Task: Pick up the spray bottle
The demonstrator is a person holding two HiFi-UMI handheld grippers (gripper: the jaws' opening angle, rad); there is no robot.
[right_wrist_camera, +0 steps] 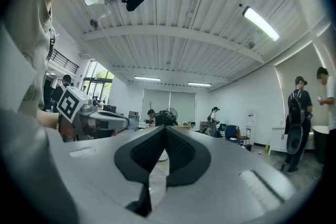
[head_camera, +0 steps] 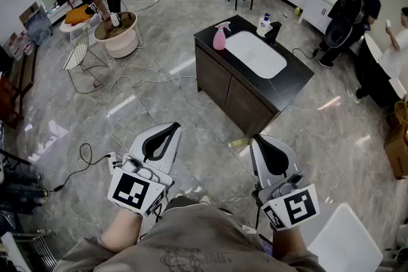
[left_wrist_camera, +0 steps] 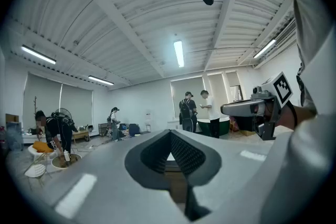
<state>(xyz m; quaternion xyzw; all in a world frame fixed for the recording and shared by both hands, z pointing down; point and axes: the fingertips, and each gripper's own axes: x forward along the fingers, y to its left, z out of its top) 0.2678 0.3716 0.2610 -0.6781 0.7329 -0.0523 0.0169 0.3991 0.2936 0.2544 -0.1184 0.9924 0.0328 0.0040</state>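
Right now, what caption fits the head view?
Both shut: left gripper and right gripper, far from the pink spray bottle on the black counter.

Long white ceiling light tubes [left_wrist_camera: 179, 53] make the room bright and even. The shiny grey stone floor [head_camera: 172, 35] shows pale glare streaks. Both gripper views bend at the edges, with dark corners. Up close, the left gripper [left_wrist_camera: 170, 136] looks soft.
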